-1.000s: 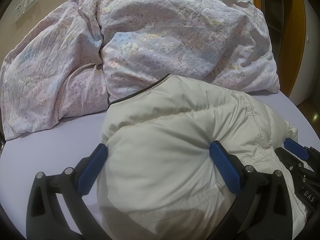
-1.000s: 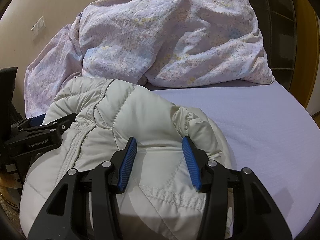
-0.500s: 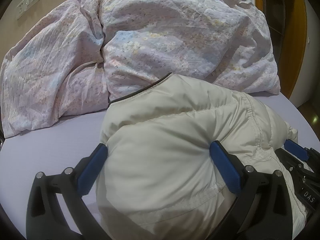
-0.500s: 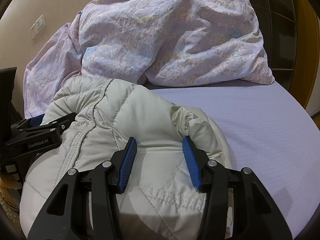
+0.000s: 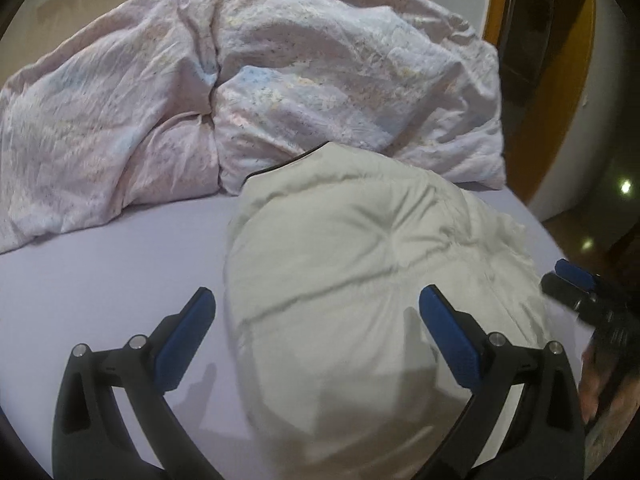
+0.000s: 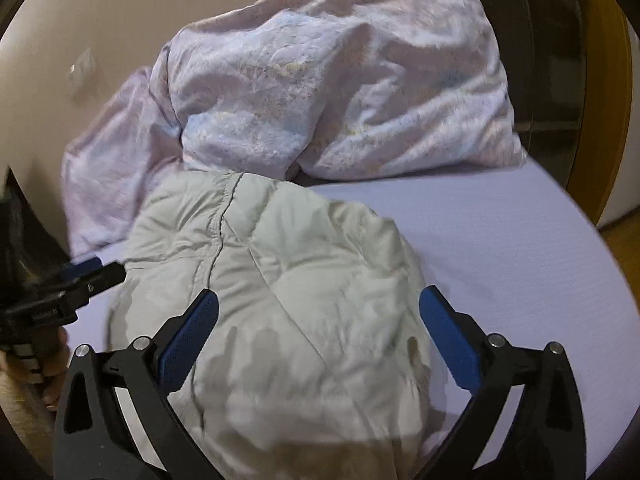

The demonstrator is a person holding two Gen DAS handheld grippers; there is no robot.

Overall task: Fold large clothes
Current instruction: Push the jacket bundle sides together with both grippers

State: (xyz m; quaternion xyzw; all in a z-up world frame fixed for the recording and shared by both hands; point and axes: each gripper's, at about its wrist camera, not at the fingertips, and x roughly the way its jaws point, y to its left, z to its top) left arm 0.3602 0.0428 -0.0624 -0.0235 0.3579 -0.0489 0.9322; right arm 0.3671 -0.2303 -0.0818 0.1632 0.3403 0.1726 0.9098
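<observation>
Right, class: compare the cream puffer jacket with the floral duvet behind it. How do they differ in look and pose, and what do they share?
The cream puffer jacket is plain, with stitched quilting; the floral duvet is pale pink with a faint print.
The jacket is bundled into a compact mound near the camera; the duvet is heaped, crumpled and sprawling, at the far side.
Both are soft and padded, lying on the lilac sheet.

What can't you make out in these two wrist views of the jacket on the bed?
- Jacket near end: both views, cut off by the bottom edge and the gripper frames.
- Jacket sleeves and zip: folded out of sight.
- Wall plate: right view, too small and blurred.
- Bed under the duvet: covered.
</observation>
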